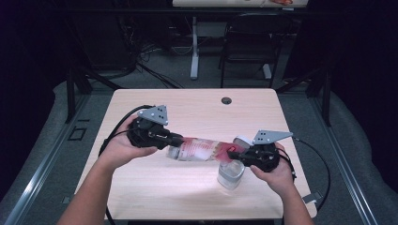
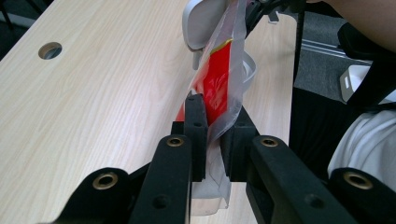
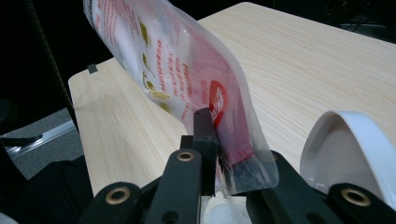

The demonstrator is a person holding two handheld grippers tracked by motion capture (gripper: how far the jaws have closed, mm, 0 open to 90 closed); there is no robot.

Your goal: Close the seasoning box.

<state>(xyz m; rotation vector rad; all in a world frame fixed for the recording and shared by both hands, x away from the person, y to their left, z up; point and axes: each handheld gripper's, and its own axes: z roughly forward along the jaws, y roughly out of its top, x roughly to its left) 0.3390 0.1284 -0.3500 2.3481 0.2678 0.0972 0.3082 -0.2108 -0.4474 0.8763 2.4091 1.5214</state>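
Above the bench (image 1: 187,183), a red-and-clear plastic pouch (image 1: 202,149) hangs stretched between the left gripper (image 1: 174,139), whose fingers (image 2: 196,126) pinch one end, and the right gripper (image 1: 237,157), pinching the other end just over a clear cup (image 1: 230,176).

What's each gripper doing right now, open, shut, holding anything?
Left gripper: jaws shut on one end of the red-and-clear plastic pouch.
Right gripper: jaws shut on the pouch's other end, above the clear container.
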